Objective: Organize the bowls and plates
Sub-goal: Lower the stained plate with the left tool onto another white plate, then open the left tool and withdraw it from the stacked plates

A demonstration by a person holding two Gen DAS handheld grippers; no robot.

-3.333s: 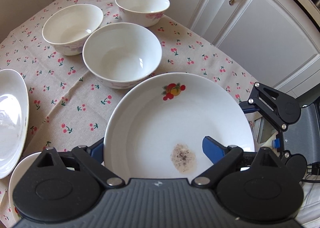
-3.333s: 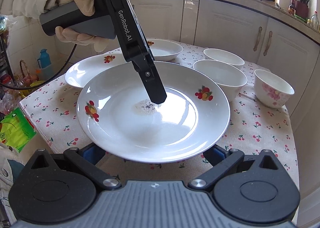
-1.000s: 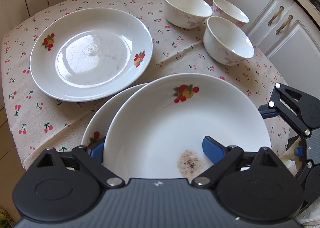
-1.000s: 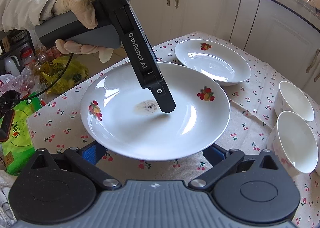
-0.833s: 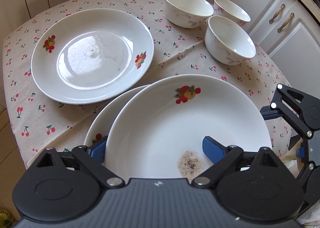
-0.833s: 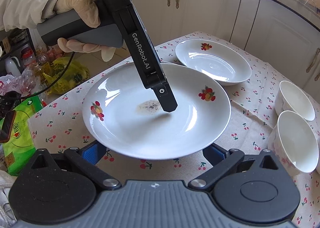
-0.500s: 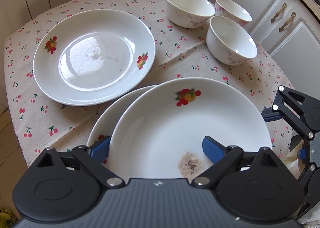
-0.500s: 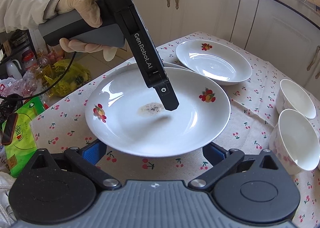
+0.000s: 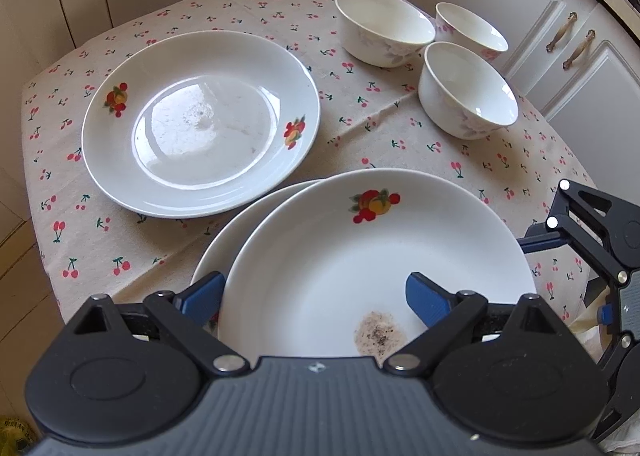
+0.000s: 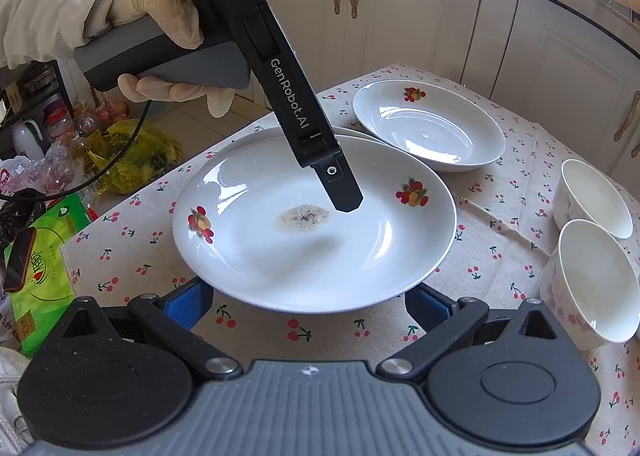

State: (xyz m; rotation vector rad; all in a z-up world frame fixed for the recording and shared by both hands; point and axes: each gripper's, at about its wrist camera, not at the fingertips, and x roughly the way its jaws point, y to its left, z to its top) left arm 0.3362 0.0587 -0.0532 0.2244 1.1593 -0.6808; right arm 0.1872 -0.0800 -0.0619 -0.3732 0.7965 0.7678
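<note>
A white plate with a brownish food stain (image 9: 360,256) (image 10: 320,248) lies on top of a second plate (image 9: 224,244) (image 10: 360,134) near the table's edge. My left gripper (image 9: 312,292) straddles its rim and its jaws are opening. One finger (image 10: 340,192) hovers just above the plate's hollow, and the other is hidden below the rim. My right gripper (image 10: 306,304) stands open at the plate's near rim, which hides its fingertips. A third plate (image 9: 200,124) (image 10: 428,132) lies apart. Three white bowls (image 9: 384,28) (image 9: 470,28) (image 9: 468,92) stand together.
The cherry-print tablecloth (image 9: 120,256) drops off close to the stacked plates. White cabinets (image 10: 560,68) close in behind the table. Bags and a green packet (image 10: 40,256) lie on the floor to the left, and a cable (image 10: 100,172) hangs from the left gripper's handle.
The stained plate was carried from beside the bowls and has settled onto the plate at the table's edge. The left gripper's upper finger has lifted slightly off the plate.
</note>
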